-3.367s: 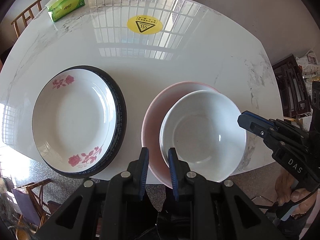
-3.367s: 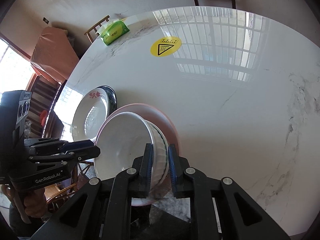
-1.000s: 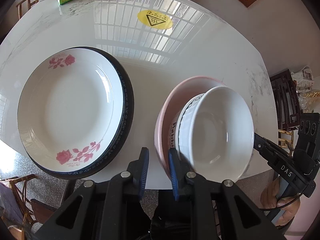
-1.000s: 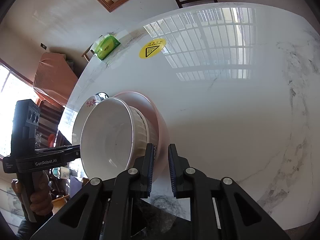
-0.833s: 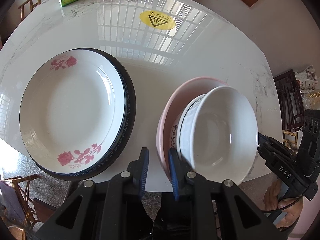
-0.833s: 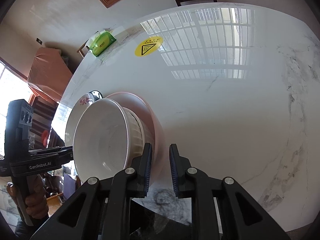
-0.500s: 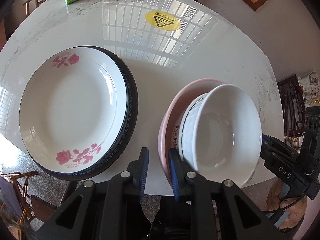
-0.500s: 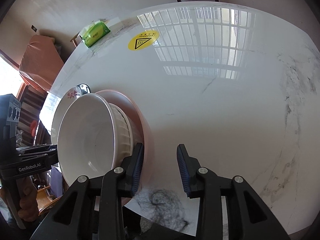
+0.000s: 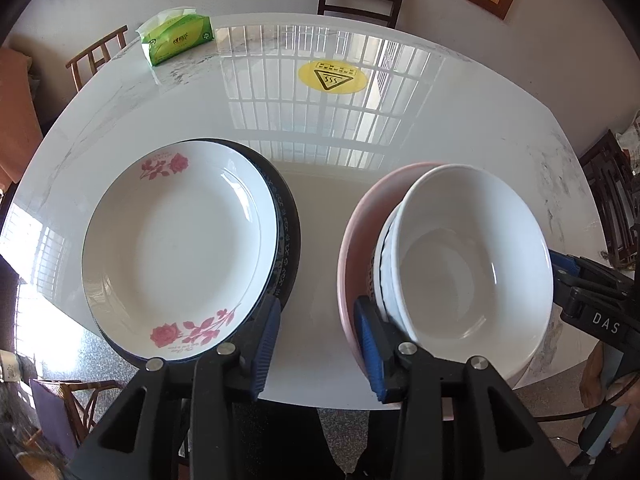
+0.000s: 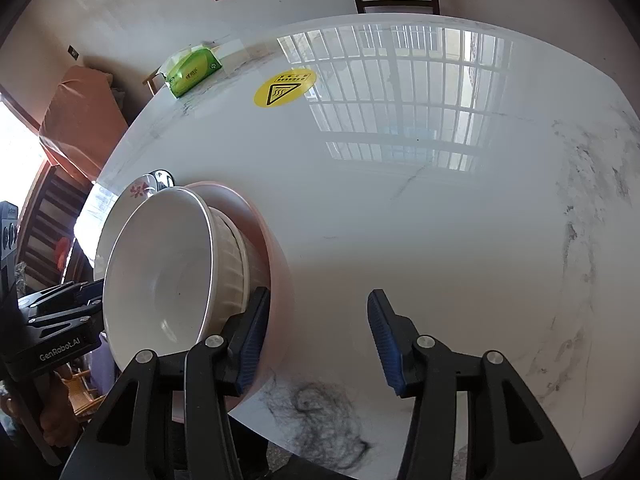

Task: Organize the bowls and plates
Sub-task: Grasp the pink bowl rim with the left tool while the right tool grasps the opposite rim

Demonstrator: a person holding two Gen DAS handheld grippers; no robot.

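A green tissue pack and a yellow warning sticker lie far back on the white marble bench. A white bowl sits in a pink bowl at the near edge; beside it a rose-printed plate rests on a dark-rimmed plate, mostly hidden. Both the left tongs and right tongs have just been opening and stand parted, gripping nothing, 1 on each side of the bowls.

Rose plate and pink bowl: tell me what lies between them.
Only bare marble table separates the rose plate from the pink bowl, seen in the left wrist view; nearer the camera, the left gripper spans that gap.
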